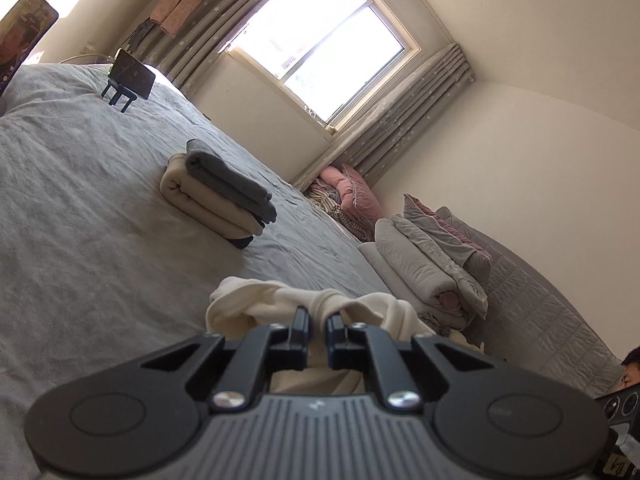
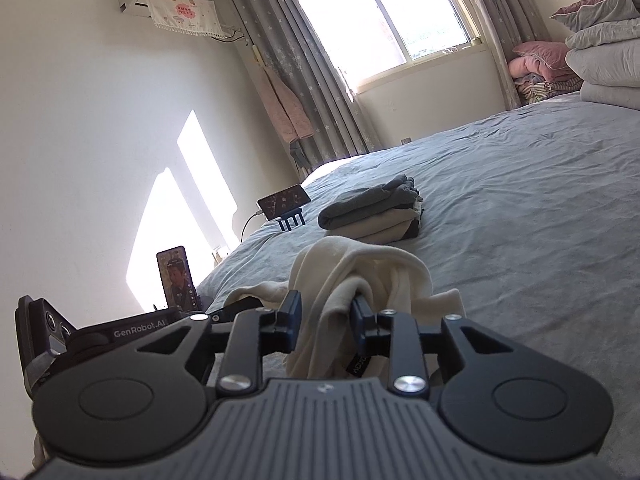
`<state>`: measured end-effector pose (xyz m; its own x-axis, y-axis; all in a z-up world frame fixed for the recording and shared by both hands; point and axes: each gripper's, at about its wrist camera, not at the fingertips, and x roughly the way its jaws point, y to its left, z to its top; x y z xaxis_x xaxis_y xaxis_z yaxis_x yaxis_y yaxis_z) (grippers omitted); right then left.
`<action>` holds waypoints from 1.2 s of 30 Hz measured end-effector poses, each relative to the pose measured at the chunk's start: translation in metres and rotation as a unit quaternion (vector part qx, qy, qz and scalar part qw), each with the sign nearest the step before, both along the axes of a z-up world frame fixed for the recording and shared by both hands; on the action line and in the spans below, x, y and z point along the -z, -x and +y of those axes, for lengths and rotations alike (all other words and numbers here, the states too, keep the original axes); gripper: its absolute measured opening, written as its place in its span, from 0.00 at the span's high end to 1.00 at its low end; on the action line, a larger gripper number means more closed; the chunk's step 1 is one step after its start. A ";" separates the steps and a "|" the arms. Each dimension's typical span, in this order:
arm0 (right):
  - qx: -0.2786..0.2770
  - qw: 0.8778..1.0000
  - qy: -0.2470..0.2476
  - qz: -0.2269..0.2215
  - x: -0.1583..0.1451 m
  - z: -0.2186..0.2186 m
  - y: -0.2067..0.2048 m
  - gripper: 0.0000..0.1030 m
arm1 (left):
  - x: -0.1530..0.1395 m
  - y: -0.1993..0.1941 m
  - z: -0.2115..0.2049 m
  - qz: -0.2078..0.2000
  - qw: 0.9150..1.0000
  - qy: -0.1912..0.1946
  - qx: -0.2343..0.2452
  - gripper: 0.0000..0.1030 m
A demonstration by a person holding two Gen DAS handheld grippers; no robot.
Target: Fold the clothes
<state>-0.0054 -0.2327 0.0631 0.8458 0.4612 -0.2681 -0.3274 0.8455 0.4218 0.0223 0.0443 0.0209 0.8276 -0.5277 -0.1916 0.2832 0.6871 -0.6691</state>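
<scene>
A cream garment (image 1: 280, 300) is bunched up just above the grey bedsheet (image 1: 80, 200). My left gripper (image 1: 318, 320) is shut on a fold of it, cloth pinched between the fingers. In the right wrist view the same cream garment (image 2: 360, 268) drapes over my right gripper (image 2: 326, 308), which is shut on a thick bunch of it. The left gripper's body (image 2: 100, 332) shows at the lower left of that view. A stack of folded clothes (image 1: 218, 192), grey on beige, lies further along the bed and also shows in the right wrist view (image 2: 372, 210).
Two phones on stands sit on the bed (image 2: 284, 202) (image 2: 176, 276). Folded quilts and pillows (image 1: 432, 252) are piled at the bed's head. A window (image 1: 320, 48) with grey curtains is beyond. A person's head (image 1: 632, 368) is at the right edge.
</scene>
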 end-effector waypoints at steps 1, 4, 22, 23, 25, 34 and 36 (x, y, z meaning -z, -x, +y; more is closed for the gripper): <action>0.000 1.000 -0.003 0.000 -0.001 -0.001 0.000 0.68 | -0.001 0.002 0.002 -0.003 1.000 0.002 -0.005 0.93; 0.006 1.000 -0.008 -0.011 -0.003 -0.001 0.003 0.48 | -0.007 0.007 0.006 -0.017 1.000 0.008 -0.010 0.93; 0.006 0.997 0.078 -0.001 0.000 0.026 0.000 0.73 | -0.033 0.035 0.056 -0.078 0.992 0.057 -0.076 0.93; 0.017 0.997 0.080 0.003 0.001 0.024 -0.002 0.75 | -0.035 0.038 0.060 -0.080 0.992 0.057 -0.082 0.93; 0.038 0.996 0.083 0.009 0.003 0.019 -0.005 0.78 | -0.038 0.042 0.066 -0.083 0.991 0.057 -0.093 0.93; 0.084 0.991 0.101 -0.023 -0.020 0.008 -0.036 0.80 | -0.045 0.044 0.085 -0.057 0.983 -0.018 -0.173 0.93; 0.084 0.989 0.121 -0.031 -0.023 0.014 -0.049 0.80 | -0.041 0.038 0.089 -0.041 0.980 -0.035 -0.191 0.93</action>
